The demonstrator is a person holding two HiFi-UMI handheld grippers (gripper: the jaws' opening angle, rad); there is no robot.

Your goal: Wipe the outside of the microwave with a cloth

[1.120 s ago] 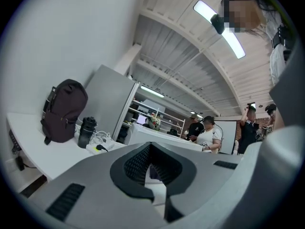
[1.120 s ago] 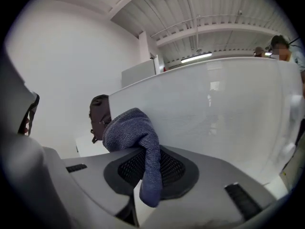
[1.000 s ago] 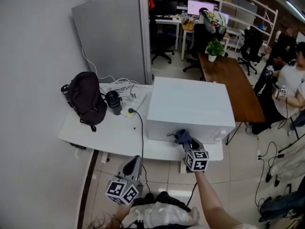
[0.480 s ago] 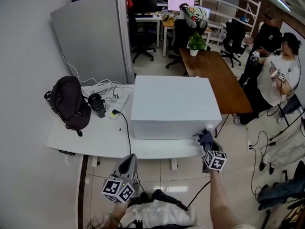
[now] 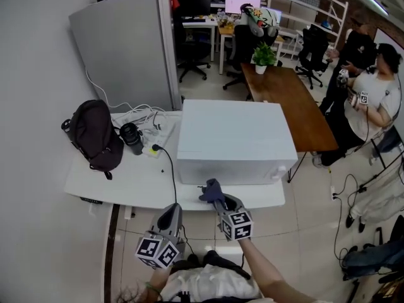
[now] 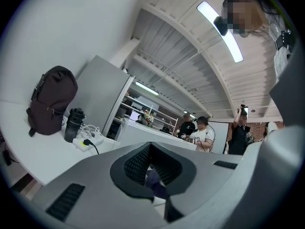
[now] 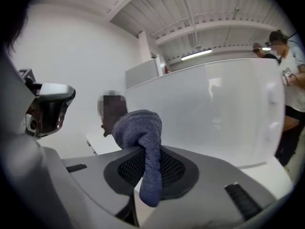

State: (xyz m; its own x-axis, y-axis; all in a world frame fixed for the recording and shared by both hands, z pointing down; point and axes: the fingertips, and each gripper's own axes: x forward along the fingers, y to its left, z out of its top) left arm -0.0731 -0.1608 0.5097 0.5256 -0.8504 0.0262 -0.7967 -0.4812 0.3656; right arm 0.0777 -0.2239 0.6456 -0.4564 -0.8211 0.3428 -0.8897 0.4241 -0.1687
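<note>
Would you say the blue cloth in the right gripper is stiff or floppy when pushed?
Probably floppy: the cloth bunches above the right gripper and its tail droops between the jaws. Its knitted texture suggests it is light and unlikely to slip.

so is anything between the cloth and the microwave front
Nothing visible does. The blue-grey knitted cloth clamped in the right tongs faces the bare front of the white boxy microwave; the black cable runs left of it.

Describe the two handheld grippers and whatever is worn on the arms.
The left gripper and right gripper are matching grey plastic shells with black mesh-textured pads inside. Each carries a cube of black-and-white square markers. The right forearm shows no sleeve; the top is white.
</note>
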